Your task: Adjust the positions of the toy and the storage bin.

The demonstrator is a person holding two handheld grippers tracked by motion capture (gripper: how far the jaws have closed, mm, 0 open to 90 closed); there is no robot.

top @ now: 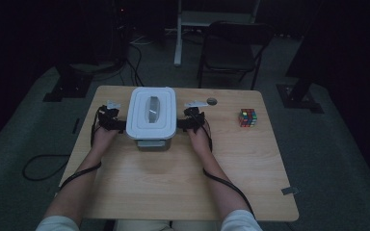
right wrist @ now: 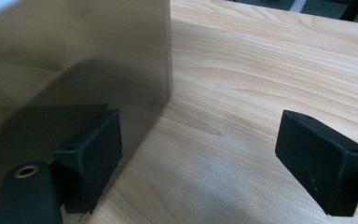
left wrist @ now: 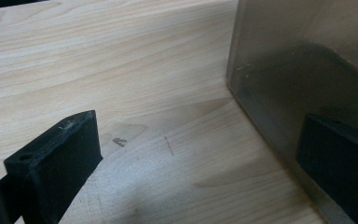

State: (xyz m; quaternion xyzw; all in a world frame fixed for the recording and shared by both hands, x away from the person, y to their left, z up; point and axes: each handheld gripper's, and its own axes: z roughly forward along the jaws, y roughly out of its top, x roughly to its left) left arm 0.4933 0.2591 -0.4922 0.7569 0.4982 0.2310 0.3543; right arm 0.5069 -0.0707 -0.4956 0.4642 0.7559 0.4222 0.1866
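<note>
On your table [top: 173, 183]: one lidded white container [top: 151, 115], one colour cube [top: 247, 117], one small round disc [top: 212, 101], and your two grippers. The container sits toward the far edge at centre; the cube lies well apart near the right edge, with bare wood between them and across the near half. Your left gripper [top: 110, 118] and right gripper [top: 192, 118] flank the container's sides. Both sets of jaws are spread wide; on each, the inner jaw lies right against the container wall, gripping nothing.
</note>
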